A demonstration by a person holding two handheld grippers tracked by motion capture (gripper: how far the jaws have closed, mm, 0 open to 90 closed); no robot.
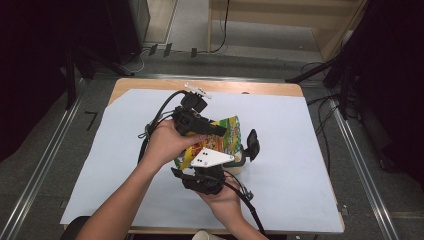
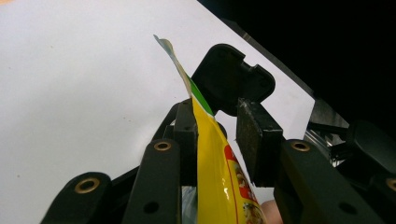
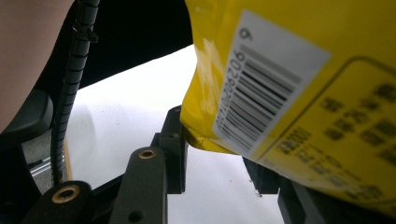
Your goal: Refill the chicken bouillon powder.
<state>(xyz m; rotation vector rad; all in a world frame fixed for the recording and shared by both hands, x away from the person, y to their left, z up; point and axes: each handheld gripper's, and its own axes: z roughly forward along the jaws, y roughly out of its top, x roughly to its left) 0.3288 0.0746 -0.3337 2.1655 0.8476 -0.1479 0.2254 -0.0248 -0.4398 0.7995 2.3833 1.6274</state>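
Left gripper view: left gripper (image 2: 217,133) jaws narrow w/ the yellow snack bag (image 2: 219,182) top edge between, against the left pad, gap at the other. Right gripper (image 3: 217,163) grips bag's bottom edge. Bag held mid white sheet (image 1: 300,150); open room all round.

The left gripper (image 2: 215,135) is standing with its two black jaws apart, the glossy yellow-and-green foil packet (image 2: 212,158) rising between them toward twelve o'clock, lying against the left pad. The white paper-covered table (image 2: 84,93) is spreading toward ten o'clock.
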